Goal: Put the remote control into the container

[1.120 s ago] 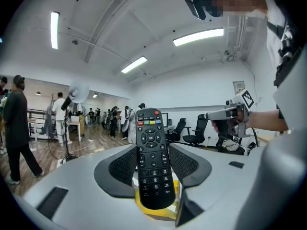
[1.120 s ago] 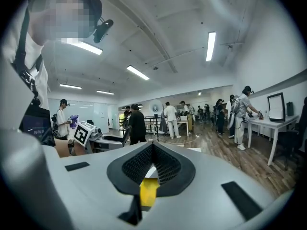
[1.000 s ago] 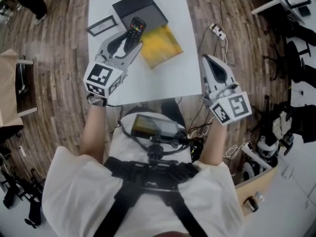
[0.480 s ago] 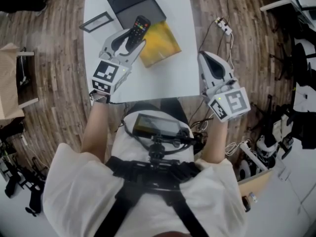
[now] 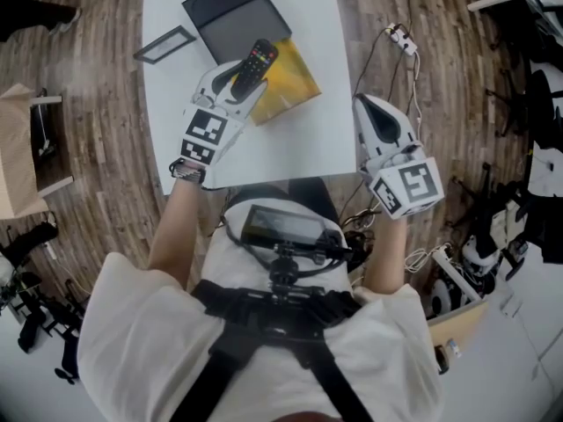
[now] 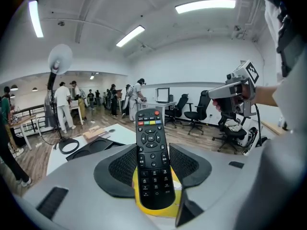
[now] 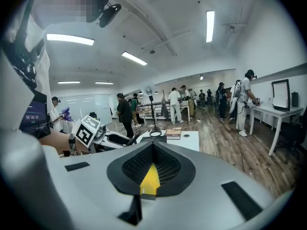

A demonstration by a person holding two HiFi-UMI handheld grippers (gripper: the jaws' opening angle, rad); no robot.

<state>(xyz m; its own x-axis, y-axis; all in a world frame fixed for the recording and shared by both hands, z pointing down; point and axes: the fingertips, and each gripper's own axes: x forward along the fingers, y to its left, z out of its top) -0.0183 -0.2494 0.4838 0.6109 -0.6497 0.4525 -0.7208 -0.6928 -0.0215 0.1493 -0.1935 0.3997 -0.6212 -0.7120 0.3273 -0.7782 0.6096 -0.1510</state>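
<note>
Left hand-held gripper [image 5: 236,84] had the remote control [image 5: 255,62] clamped mid-carry, right hand-held gripper [image 5: 371,108] sat closed and empty, so next up was probably lowering it into the black container [image 5: 230,18].

Upper centre: white rectangular table [image 5: 299,139] carries flat black rectangular box [image 5: 233,16] at top, yellow square pad [image 5: 295,82] adjoining lower right; black remote control [image 5: 253,64] overlaps pad's left edge

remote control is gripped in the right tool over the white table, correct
Not quite. The left tool grips the remote control, not the right one. The left gripper view shows its jaws closed on the remote's lower half, and the head view shows it over the white table. The right tool is shut and empty.
</note>
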